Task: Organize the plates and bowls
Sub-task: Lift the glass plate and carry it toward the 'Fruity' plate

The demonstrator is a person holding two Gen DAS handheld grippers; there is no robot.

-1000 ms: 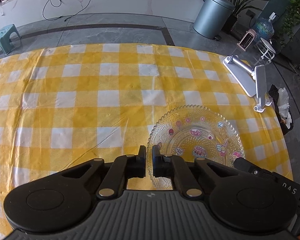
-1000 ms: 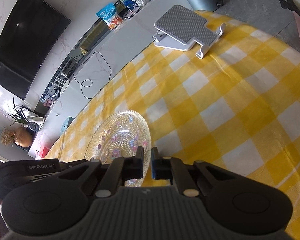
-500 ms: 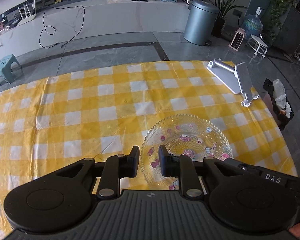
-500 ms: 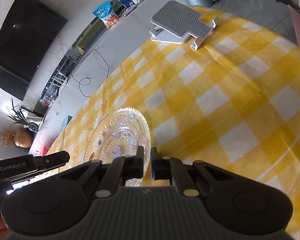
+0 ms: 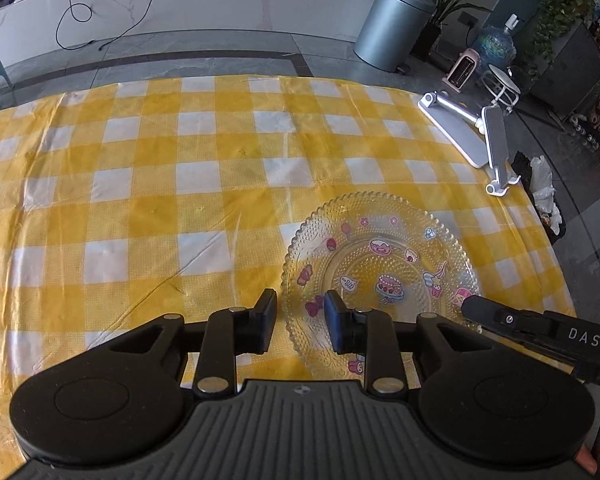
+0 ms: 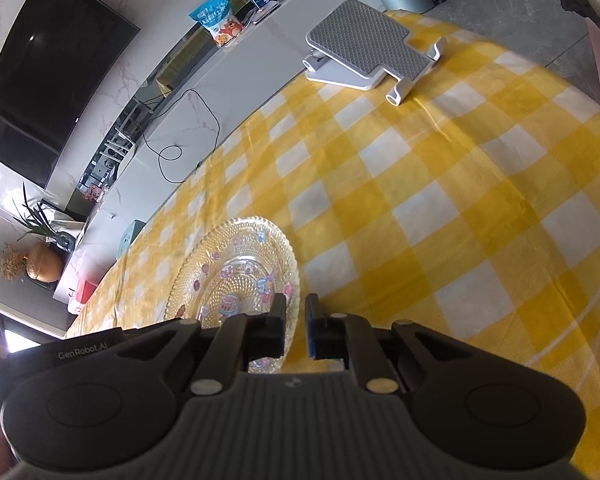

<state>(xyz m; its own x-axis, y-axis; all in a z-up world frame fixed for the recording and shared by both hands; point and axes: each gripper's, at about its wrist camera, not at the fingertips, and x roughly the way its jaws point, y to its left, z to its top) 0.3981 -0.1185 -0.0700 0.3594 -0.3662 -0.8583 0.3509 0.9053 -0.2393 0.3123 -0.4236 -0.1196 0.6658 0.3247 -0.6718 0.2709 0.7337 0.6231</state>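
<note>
Clear beaded plate with seemingly pink cartoons; yellow-white checked tablecloth.

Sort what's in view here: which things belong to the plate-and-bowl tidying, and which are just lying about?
Part of the job:
glass plate
left hand-held gripper, open at the plate's rim
right hand-held gripper, nearly closed at the opposite rim

Just lying about:
tablet stand
checked tablecloth
bin
snack bag

Grey stone floor. Long pale marble counter, black cable trailing. Grey lidded bin. Black wall-mounted TV. Potted plants at right. Daylight.
</note>
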